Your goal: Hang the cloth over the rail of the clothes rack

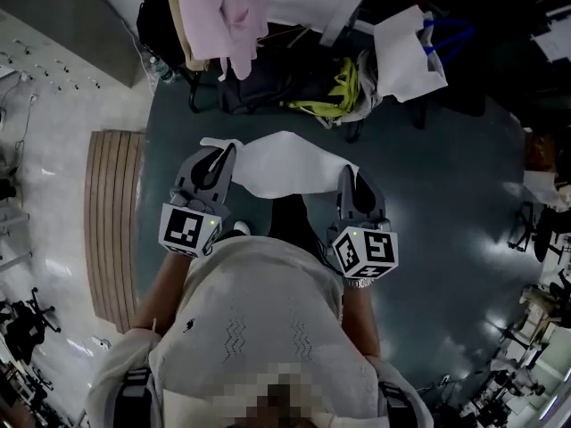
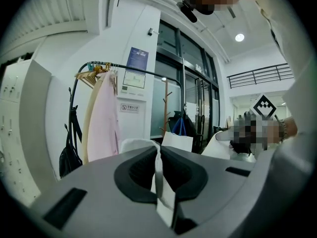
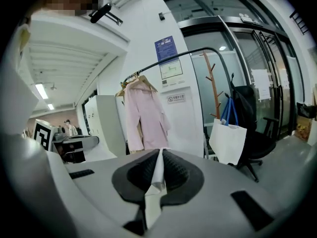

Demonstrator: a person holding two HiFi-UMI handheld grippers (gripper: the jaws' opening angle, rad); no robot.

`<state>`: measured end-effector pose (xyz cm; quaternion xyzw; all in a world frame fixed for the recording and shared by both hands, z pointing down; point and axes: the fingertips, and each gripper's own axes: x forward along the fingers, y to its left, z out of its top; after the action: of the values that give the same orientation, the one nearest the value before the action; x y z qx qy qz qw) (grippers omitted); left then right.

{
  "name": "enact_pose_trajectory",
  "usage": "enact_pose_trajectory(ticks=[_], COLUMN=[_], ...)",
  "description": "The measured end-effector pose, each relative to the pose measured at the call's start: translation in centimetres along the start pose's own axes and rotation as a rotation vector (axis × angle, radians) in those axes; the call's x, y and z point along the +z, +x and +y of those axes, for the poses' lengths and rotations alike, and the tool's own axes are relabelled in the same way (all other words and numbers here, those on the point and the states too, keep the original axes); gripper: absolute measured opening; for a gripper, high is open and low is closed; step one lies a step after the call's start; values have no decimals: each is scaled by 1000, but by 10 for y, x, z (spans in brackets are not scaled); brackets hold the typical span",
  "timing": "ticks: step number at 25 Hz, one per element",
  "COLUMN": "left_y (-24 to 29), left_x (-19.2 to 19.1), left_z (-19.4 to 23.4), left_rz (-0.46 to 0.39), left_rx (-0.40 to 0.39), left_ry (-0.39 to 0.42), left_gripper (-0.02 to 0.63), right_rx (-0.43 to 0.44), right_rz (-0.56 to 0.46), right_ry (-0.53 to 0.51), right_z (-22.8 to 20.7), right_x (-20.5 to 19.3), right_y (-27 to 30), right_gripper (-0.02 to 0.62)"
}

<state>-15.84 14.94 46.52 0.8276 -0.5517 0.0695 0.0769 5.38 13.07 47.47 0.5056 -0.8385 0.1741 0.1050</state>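
A person holds a white rectangular cloth (image 1: 285, 163) stretched out between two grey tongs, above the dark floor (image 1: 446, 203). The left tongs (image 1: 219, 154) are clamped tight on one edge, the right tongs (image 1: 348, 178) on the opposite edge. Ahead stands a black metal clothes rack (image 3: 198, 53), its rail carrying a pale pink garment (image 3: 143, 115).

- No wording can be read anywhere.
- Blue poster (image 2: 137, 58) on the wall (image 2: 143, 29): print too small to read.
- White sheet (image 2: 133, 79) below it: lines and a chart-like block, illegible.
- Small sign (image 2: 130, 107) lower down: a red prohibition circle beside a row of characters, too fine to read.
- Cubes on the left gripper (image 1: 221, 152) and right gripper (image 1: 349, 176): black-and-white square markers, no letters or digits.
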Motion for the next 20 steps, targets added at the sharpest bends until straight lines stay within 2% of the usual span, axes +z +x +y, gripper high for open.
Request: enact_pose_trajectory(ticks=[3,8,11,13,20], left_y=[63,155,200,224,272], left_x=[19,65,93,113,212], left_z=[13,39,52,59,96], left_rz=[20,-15,-89,-127,-249], left_rx=[17,85,122,119,63], left_ry=[32,96,65,61,210], left_gripper=[21,21,21,21,21], right_rx=[39,94,113,124,44], right_rz=[23,1,-26,-59,-219], right_ry=[-5,-30,-25,-14,-128], right_z=[-36,-97,-131,-146,-172], right_x=[25,89,125,153,270], right_y=[56,125,158,176,213], right_gripper=[21,21,21,21,21])
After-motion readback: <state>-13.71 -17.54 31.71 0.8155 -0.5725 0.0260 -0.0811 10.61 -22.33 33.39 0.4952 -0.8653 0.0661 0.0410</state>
